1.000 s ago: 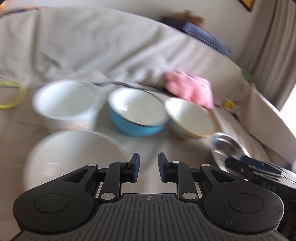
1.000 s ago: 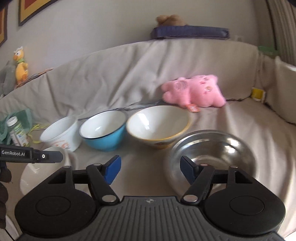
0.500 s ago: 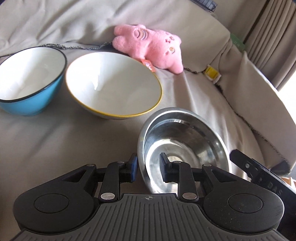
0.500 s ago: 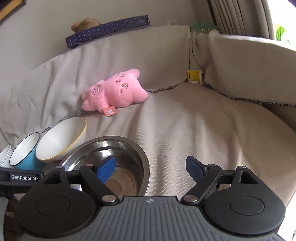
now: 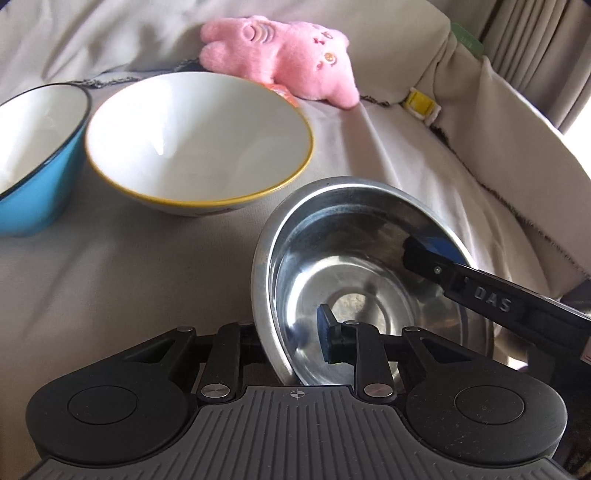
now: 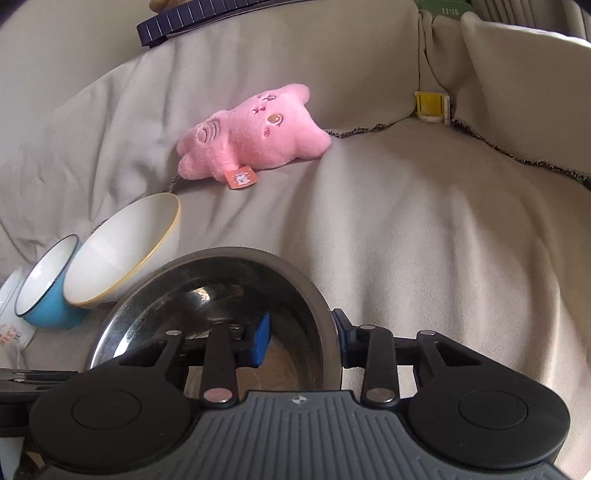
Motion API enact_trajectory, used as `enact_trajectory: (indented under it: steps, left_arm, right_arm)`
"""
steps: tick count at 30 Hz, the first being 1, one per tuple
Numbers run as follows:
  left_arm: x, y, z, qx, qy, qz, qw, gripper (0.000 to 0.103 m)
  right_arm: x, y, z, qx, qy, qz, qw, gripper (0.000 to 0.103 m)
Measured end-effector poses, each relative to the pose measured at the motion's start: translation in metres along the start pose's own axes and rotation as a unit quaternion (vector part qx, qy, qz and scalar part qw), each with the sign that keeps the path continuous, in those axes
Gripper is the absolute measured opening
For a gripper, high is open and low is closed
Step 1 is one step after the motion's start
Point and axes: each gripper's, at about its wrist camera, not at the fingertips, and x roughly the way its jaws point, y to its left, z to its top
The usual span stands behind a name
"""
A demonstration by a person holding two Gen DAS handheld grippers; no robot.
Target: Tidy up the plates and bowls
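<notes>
A steel bowl [image 5: 369, 295] lies on the beige sofa cover, tilted up at its left side. My left gripper [image 5: 291, 343] straddles its left rim, one finger inside and one outside, still apart. My right gripper [image 6: 303, 339] straddles the bowl's [image 6: 207, 295] right rim the same way, with a gap at the inner pad. A white bowl with a yellow rim [image 5: 199, 140] and a blue bowl [image 5: 33, 155] stand to the left. Both also show in the right wrist view, the white bowl [image 6: 122, 251] and the blue bowl [image 6: 48, 291].
A pink plush toy [image 5: 280, 55] lies behind the bowls against the sofa back. A yellow clip [image 6: 430, 105] sits at the cushion seam. A white patterned cup [image 6: 7, 317] stands far left. A dark book [image 6: 221, 14] rests on the sofa top.
Both grippers have moved in over the steel bowl's opposite rims. The right gripper has narrowed around its rim. The bowl's left side has tipped up.
</notes>
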Motion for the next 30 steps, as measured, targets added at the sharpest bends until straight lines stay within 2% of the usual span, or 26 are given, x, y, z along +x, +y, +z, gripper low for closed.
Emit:
enact_trajectory:
  steps: [3, 6, 12, 18, 23, 27, 30]
  left_arm:
    - [-0.010, 0.016, -0.006, -0.028, 0.012, -0.009, 0.9995, 0.023]
    - [-0.028, 0.031, -0.019, -0.030, 0.024, -0.011, 0.9992, 0.021]
    - [-0.089, 0.064, -0.057, -0.032, 0.012, 0.001, 0.9994, 0.021]
    - [-0.178, 0.107, -0.072, -0.060, -0.055, 0.015, 0.9966, 0.021]
    - [-0.246, 0.142, -0.077, -0.078, -0.121, 0.045, 0.9886, 0.021]
    - [-0.278, 0.173, -0.084, -0.093, -0.153, 0.064, 0.9817, 0.021]
    - [-0.285, 0.198, -0.086, -0.118, -0.158, 0.074, 0.9775, 0.020]
  right_arm:
    - [-0.015, 0.005, -0.015, 0.013, 0.014, 0.031, 0.999, 0.034]
    - [-0.030, 0.019, -0.032, 0.011, 0.021, 0.050, 0.998, 0.034]
    - [-0.062, 0.076, -0.054, -0.025, 0.023, 0.092, 0.995, 0.036]
    - [-0.101, 0.161, -0.042, -0.094, -0.015, 0.159, 0.983, 0.038]
    - [-0.117, 0.239, -0.035, -0.151, -0.035, 0.191, 0.969, 0.043]
    - [-0.116, 0.292, -0.033, -0.191, -0.038, 0.208, 0.959, 0.045]
    - [-0.107, 0.319, -0.033, -0.210, -0.025, 0.209, 0.955, 0.045]
